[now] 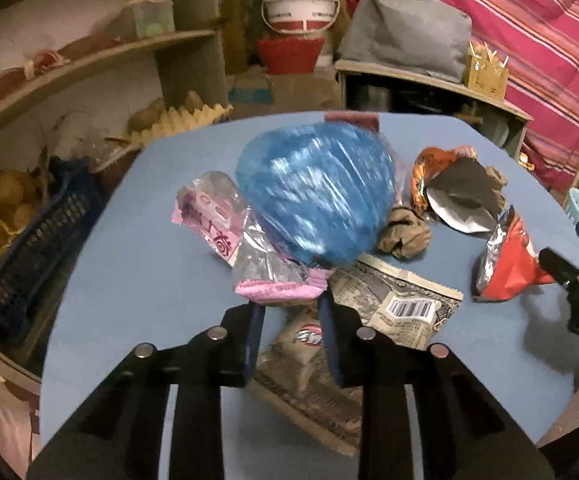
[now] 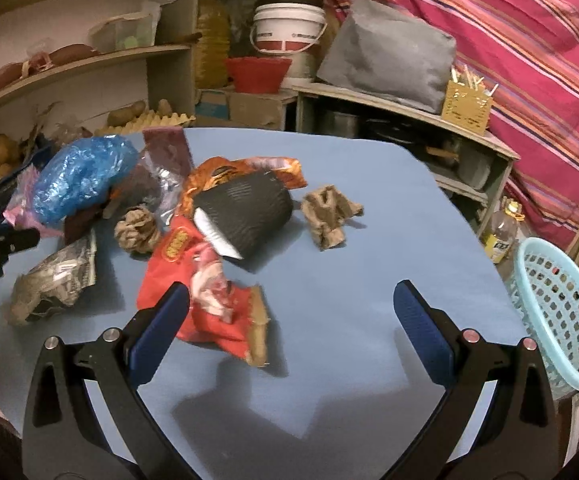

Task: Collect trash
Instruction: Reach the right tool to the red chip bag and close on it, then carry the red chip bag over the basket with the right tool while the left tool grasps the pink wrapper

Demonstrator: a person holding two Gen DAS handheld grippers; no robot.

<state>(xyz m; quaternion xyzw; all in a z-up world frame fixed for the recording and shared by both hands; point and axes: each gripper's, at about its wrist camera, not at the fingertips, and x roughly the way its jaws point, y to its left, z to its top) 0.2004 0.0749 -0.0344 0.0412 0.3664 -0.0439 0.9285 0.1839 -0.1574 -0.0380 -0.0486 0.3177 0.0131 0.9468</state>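
Trash lies on a blue table [image 1: 129, 280]. My left gripper [image 1: 291, 304] is shut on a pink-edged clear plastic wrapper [image 1: 273, 280] with a crumpled blue plastic bag [image 1: 317, 196] behind it, lifted above the table. The blue bag also shows in the right wrist view [image 2: 77, 176]. My right gripper [image 2: 289, 304] is open and empty, just above a red snack wrapper [image 2: 205, 288]. An orange wrapper with a dark inside [image 2: 245, 204] and two brown paper wads [image 2: 137, 232] [image 2: 329, 216] lie beyond it. A grey printed wrapper [image 2: 53, 276] lies at the left.
A light blue mesh basket [image 2: 557, 312] stands beside the table's right edge. Shelves with potatoes, a white bucket [image 2: 285, 28], a red bowl and a grey bag stand behind the table. A dark crate [image 1: 29, 248] sits at the left.
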